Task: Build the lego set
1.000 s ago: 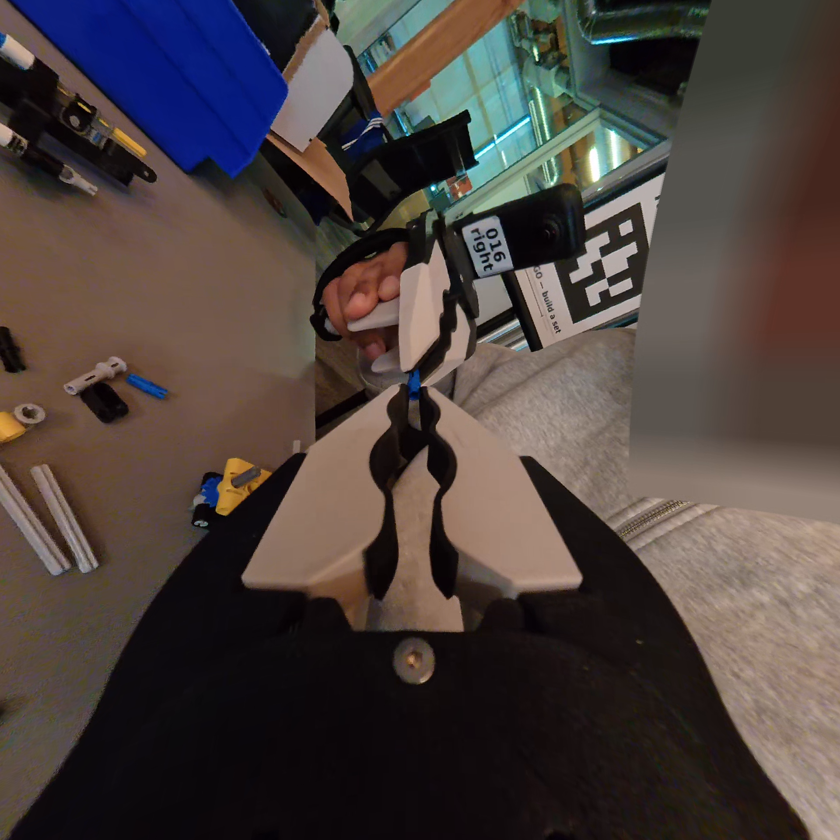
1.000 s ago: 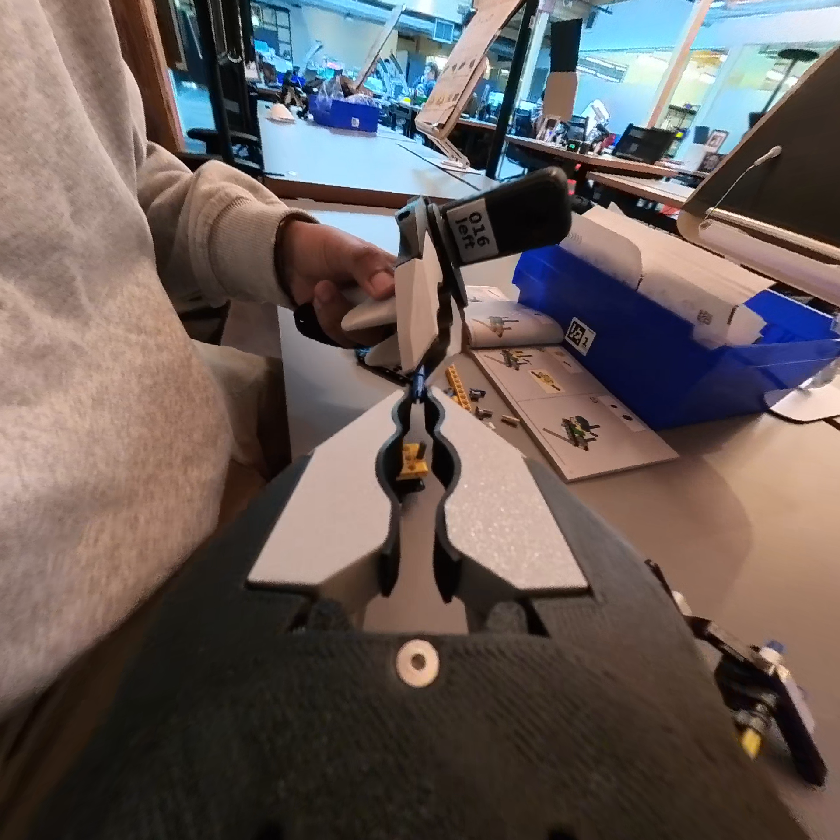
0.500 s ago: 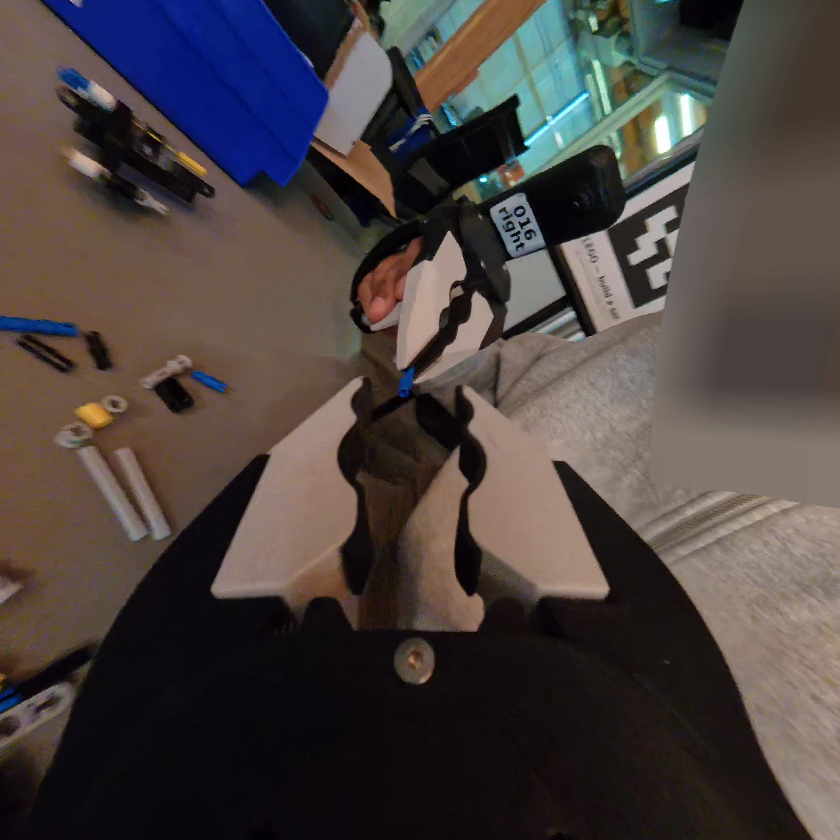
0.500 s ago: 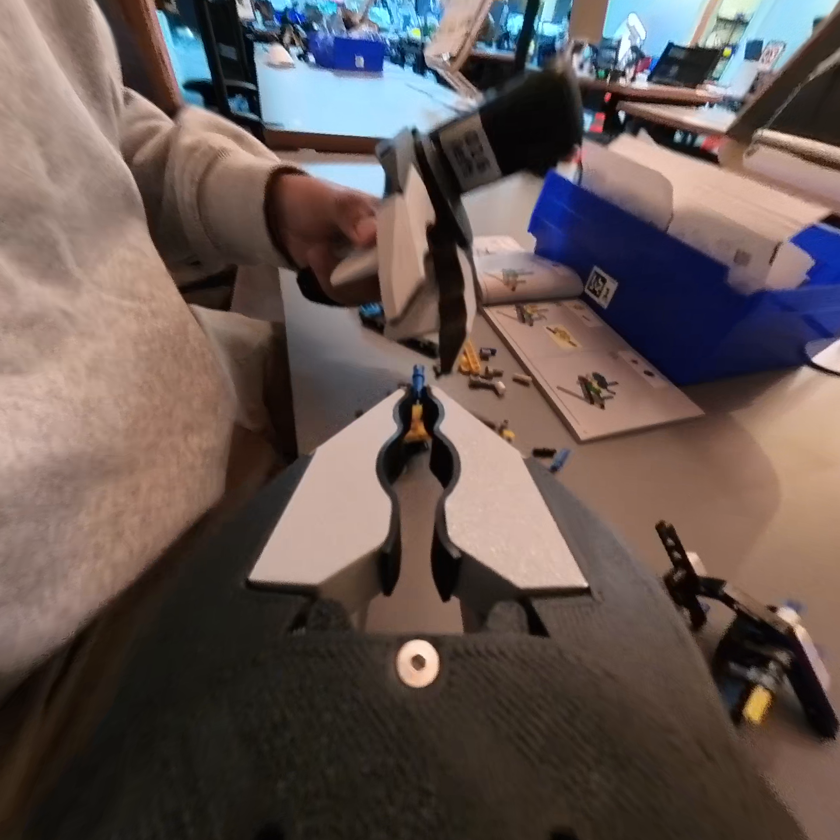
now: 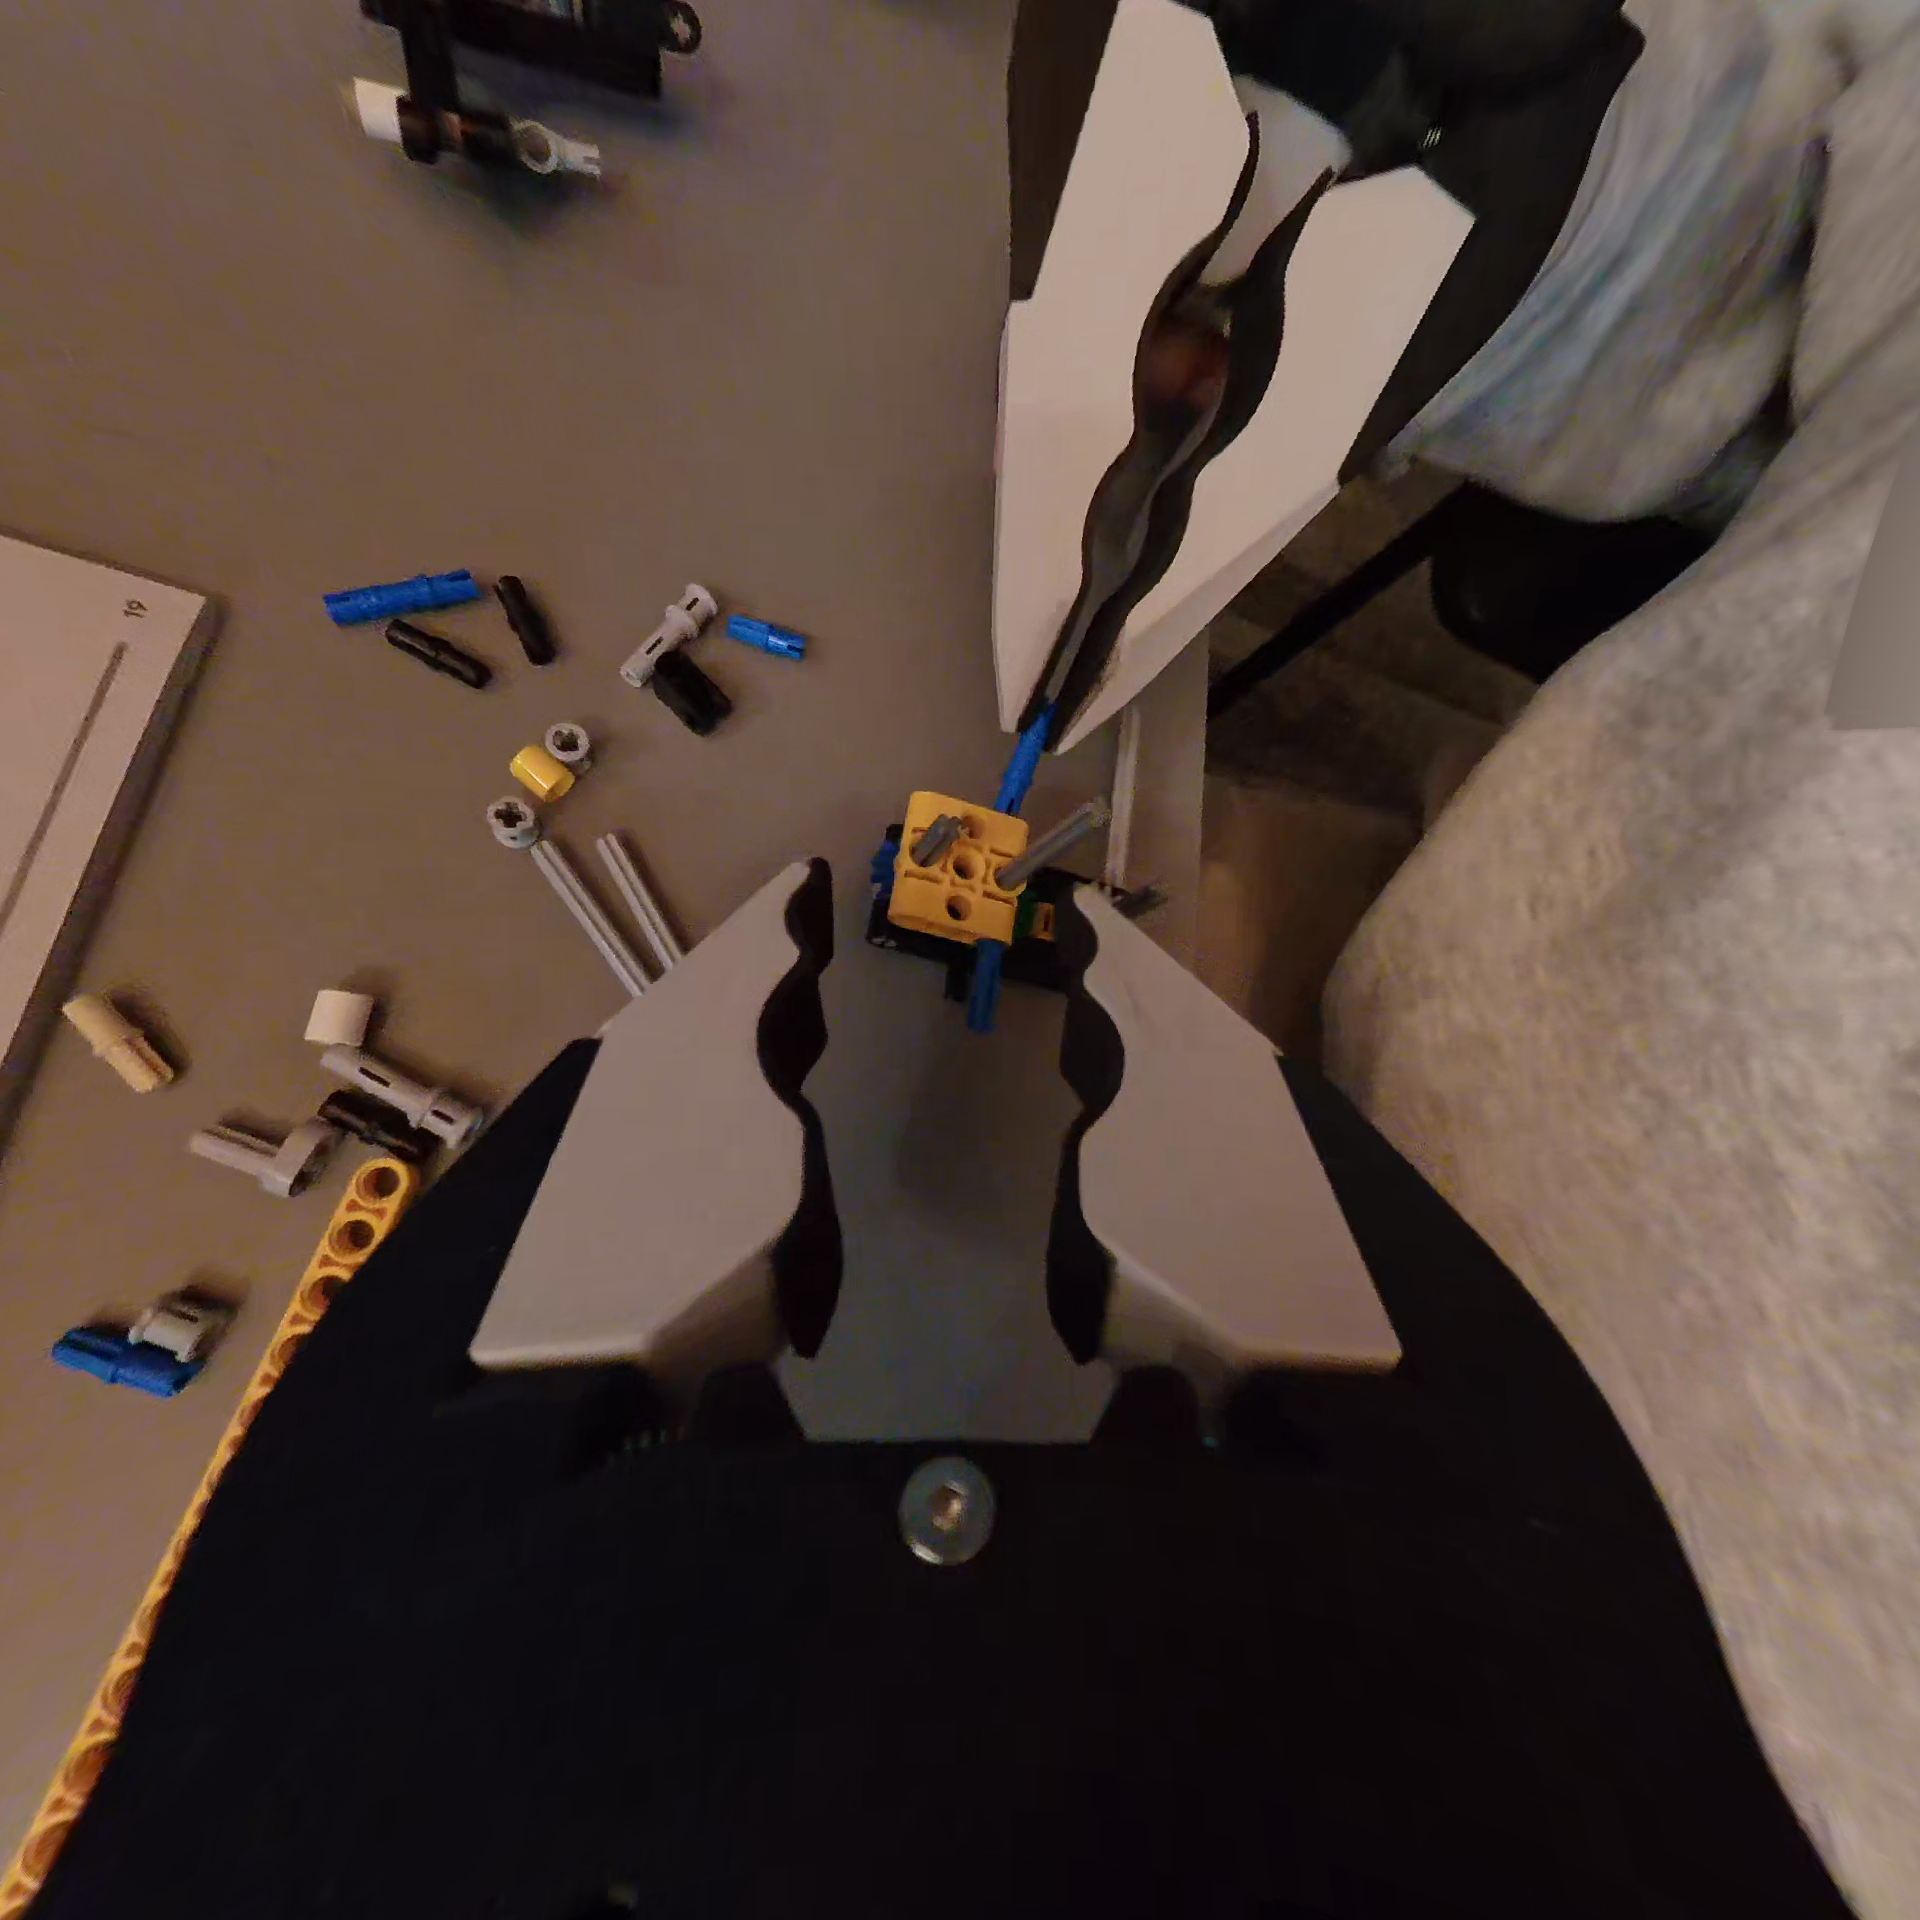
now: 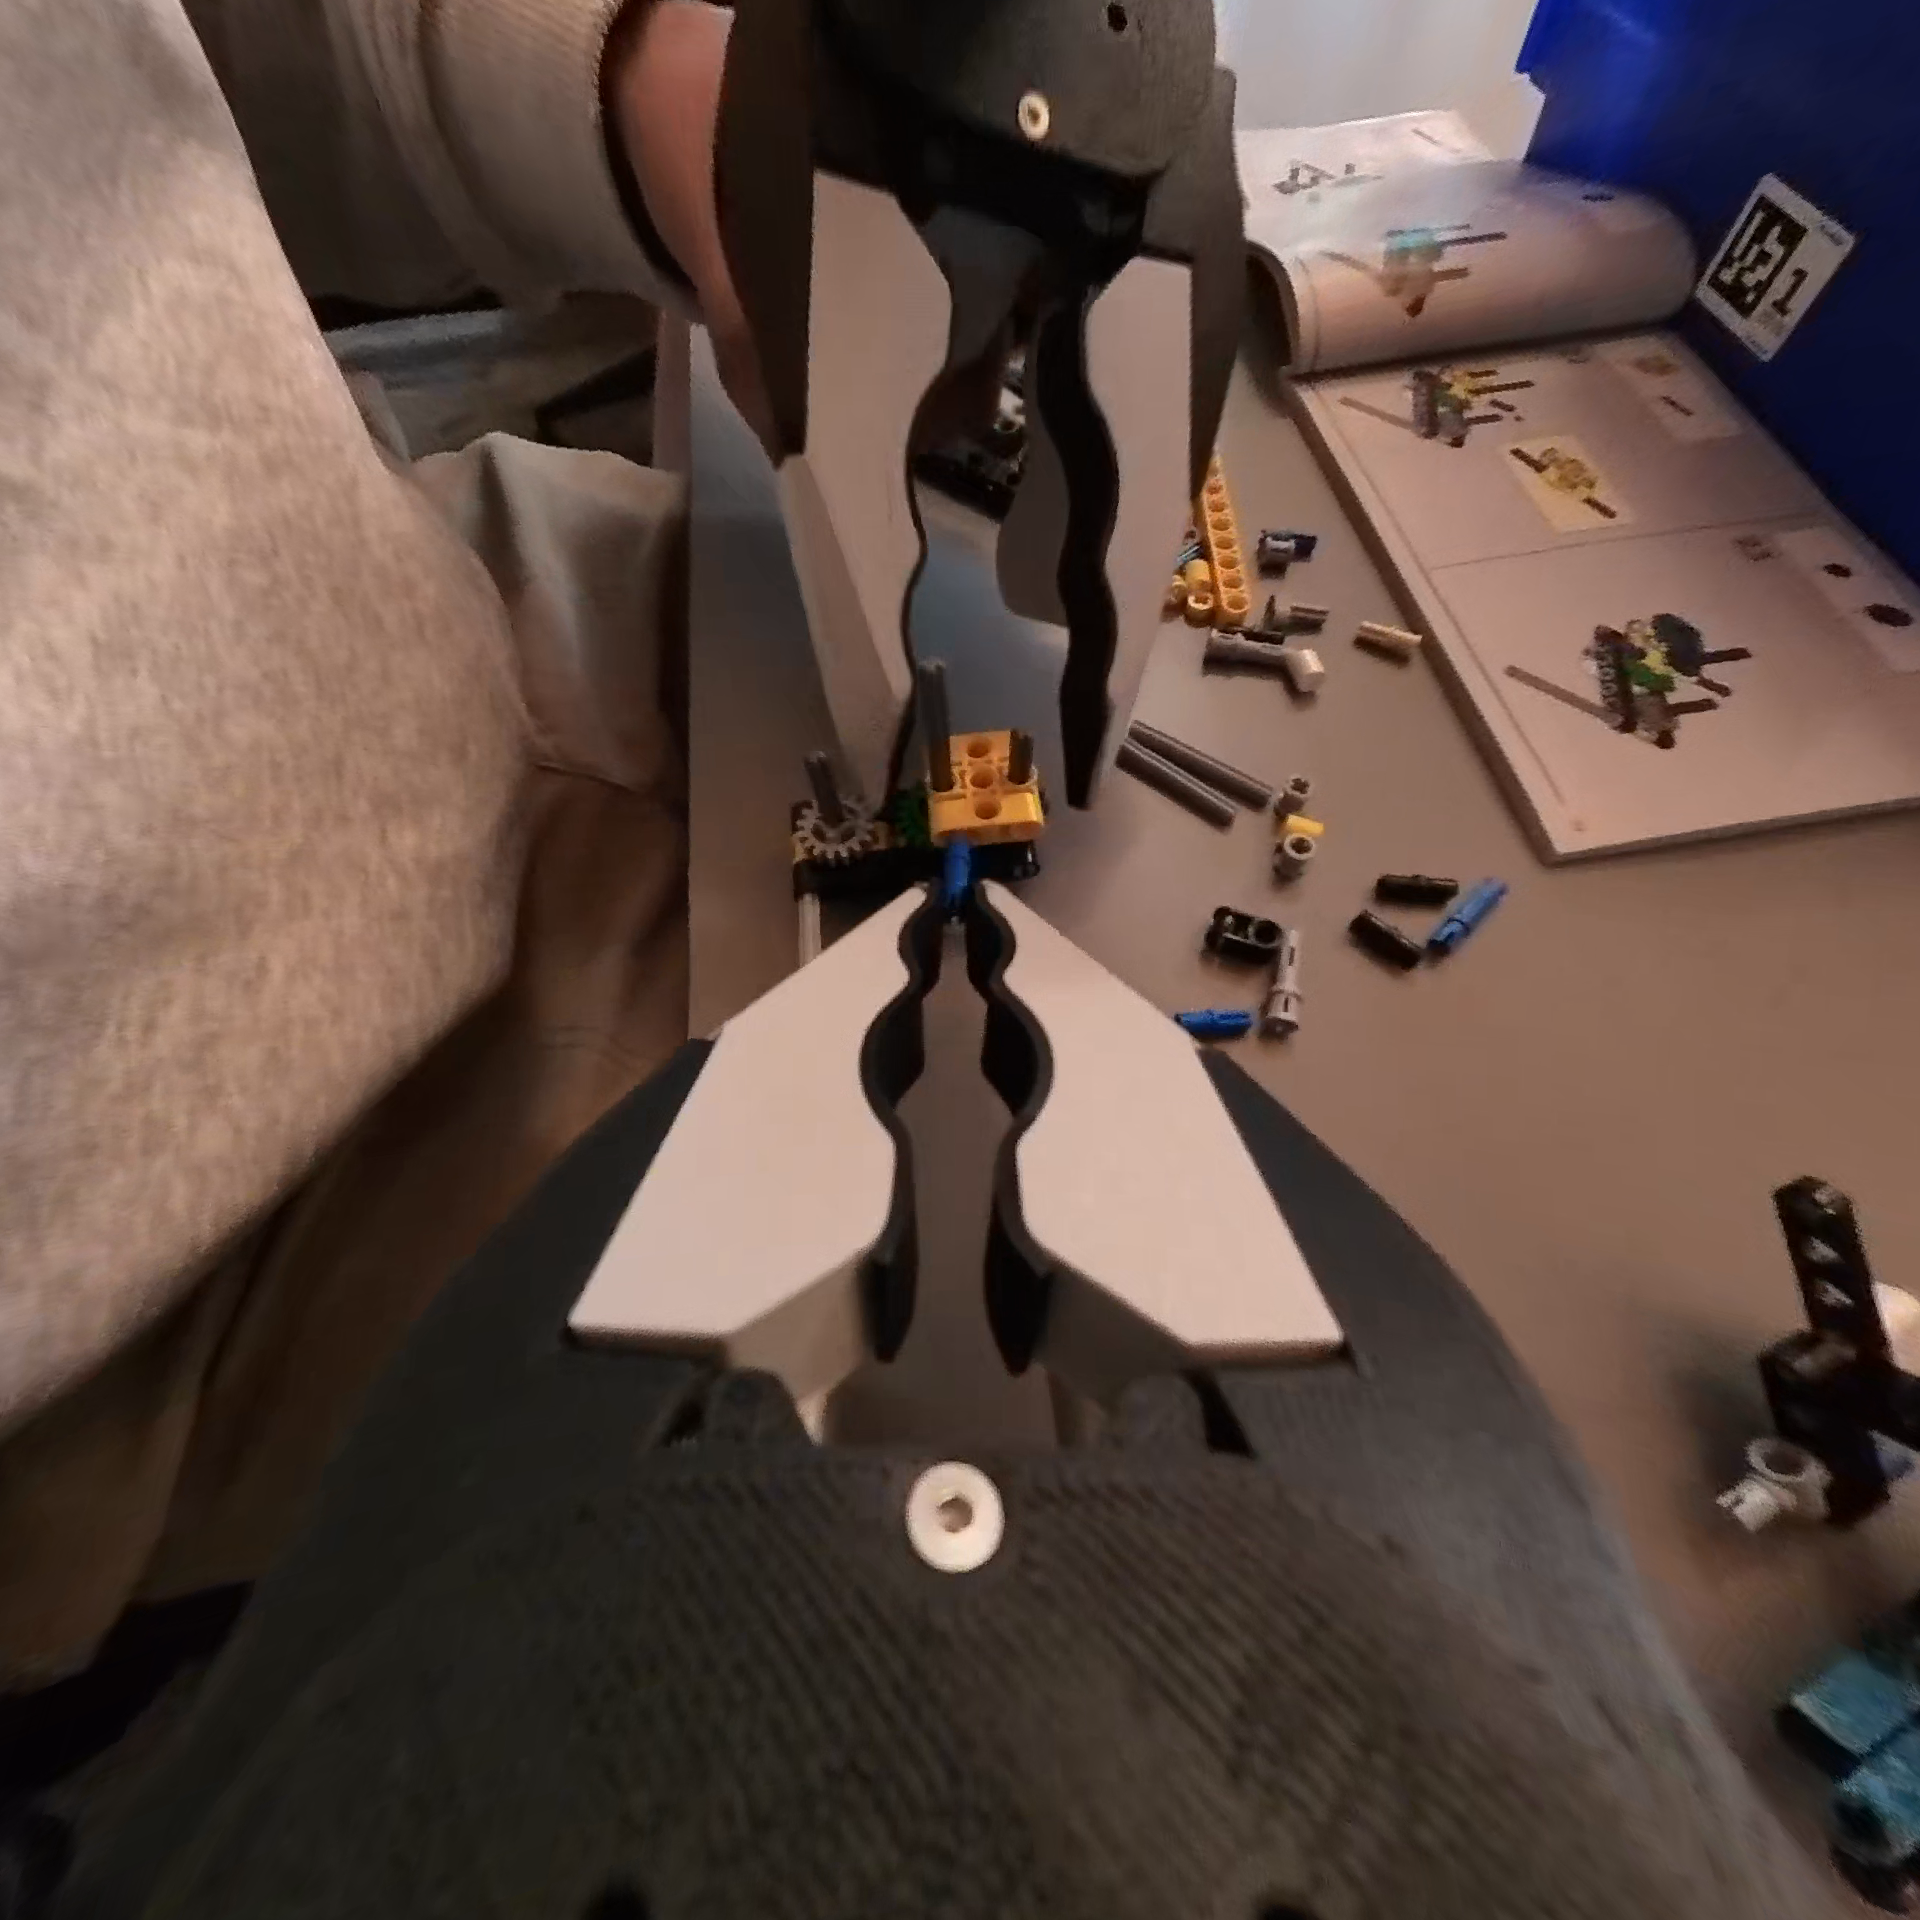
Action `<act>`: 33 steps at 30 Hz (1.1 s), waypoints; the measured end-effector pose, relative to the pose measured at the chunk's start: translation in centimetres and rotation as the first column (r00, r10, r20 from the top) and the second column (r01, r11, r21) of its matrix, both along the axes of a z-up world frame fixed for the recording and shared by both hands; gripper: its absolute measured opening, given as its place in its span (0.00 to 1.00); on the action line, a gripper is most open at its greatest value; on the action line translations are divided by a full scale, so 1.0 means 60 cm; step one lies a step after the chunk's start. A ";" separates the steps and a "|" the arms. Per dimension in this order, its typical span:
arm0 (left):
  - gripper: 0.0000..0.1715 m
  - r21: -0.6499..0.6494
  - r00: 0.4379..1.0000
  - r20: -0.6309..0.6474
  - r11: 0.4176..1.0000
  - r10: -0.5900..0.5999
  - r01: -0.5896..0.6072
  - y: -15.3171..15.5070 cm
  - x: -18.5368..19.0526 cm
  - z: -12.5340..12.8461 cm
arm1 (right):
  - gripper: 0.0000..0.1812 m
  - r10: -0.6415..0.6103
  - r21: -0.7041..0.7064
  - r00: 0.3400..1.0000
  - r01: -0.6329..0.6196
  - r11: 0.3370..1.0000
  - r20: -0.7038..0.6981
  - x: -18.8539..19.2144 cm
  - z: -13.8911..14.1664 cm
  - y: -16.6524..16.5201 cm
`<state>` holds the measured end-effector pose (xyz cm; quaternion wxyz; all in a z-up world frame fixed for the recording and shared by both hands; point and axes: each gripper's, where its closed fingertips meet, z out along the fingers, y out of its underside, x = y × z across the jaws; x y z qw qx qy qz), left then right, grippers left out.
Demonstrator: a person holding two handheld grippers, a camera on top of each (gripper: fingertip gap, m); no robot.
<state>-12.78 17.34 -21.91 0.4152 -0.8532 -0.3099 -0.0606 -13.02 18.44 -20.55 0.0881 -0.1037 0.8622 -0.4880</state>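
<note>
Left of the yellow block (image 5: pixel 958 871), loose parts lie on the grey table (image 5: pixel 312 395): two grey axles (image 5: pixel 608 906), three black pins, blue pins. One block, holed and boxy, sits on a black base near the table edge. Left gripper (image 5: pixel 948 902) gapes wide just before it, empty. Right gripper (image 6: pixel 954 902) pinches a blue pin (image 6: pixel 956 871) beside the block.

The left gripper (image 5: pixel 951 894) is hanging spread wide, pointing toward twelve o'clock in its own view. The right gripper (image 6: pixel 954 902) is pinching nearly closed on a blue pin (image 6: pixel 956 868), entering the left view from one o'clock.
</note>
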 end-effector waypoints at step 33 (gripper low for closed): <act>0.15 0.056 1.000 -0.009 0.998 -0.021 0.021 0.006 -0.002 0.009 | 0.02 0.035 0.012 0.998 -0.036 0.999 0.043 0.007 0.004 0.002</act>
